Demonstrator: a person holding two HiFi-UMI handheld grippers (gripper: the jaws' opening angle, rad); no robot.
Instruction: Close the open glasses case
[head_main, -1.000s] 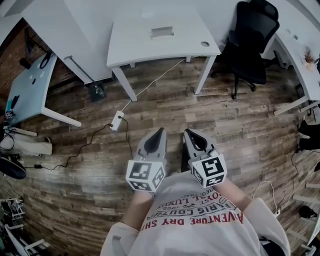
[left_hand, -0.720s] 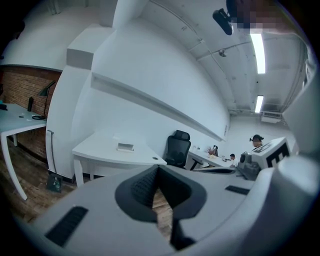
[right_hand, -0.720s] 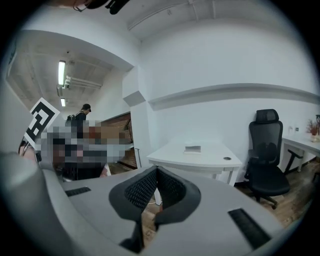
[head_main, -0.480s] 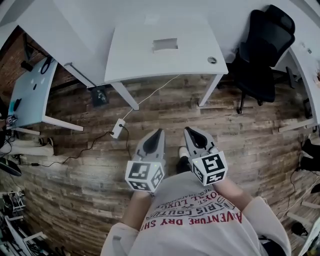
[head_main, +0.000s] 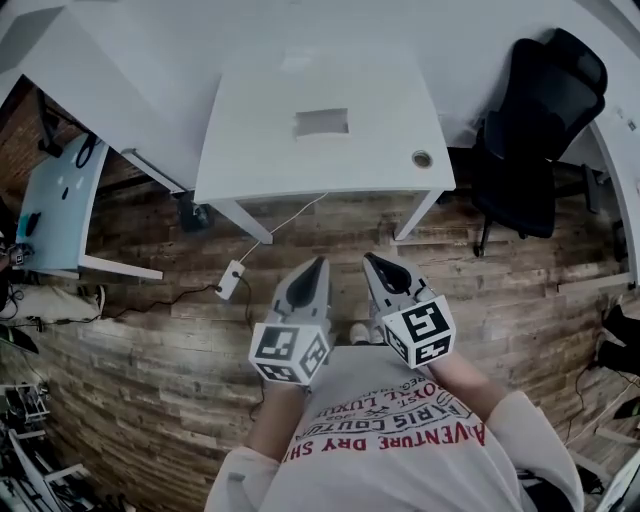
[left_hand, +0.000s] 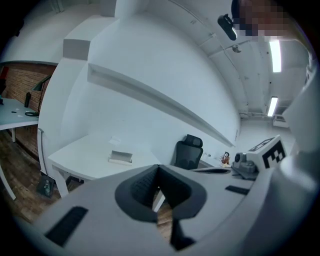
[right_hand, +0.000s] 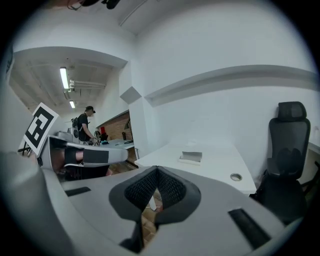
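A white counter (head_main: 320, 130) stands against a white wall in an office with a worn wood-plank floor (head_main: 500, 260). A black swivel chair (head_main: 545, 120) sits to its right, a pale blue table (head_main: 60, 195) to its left beside a brick wall (left_hand: 20, 85). Strip lights (left_hand: 275, 52) glow overhead.

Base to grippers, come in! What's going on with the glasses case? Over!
Left gripper and right gripper shut, empty, over the floor. Case open on the desk ahead, untouched. Nothing in the way.
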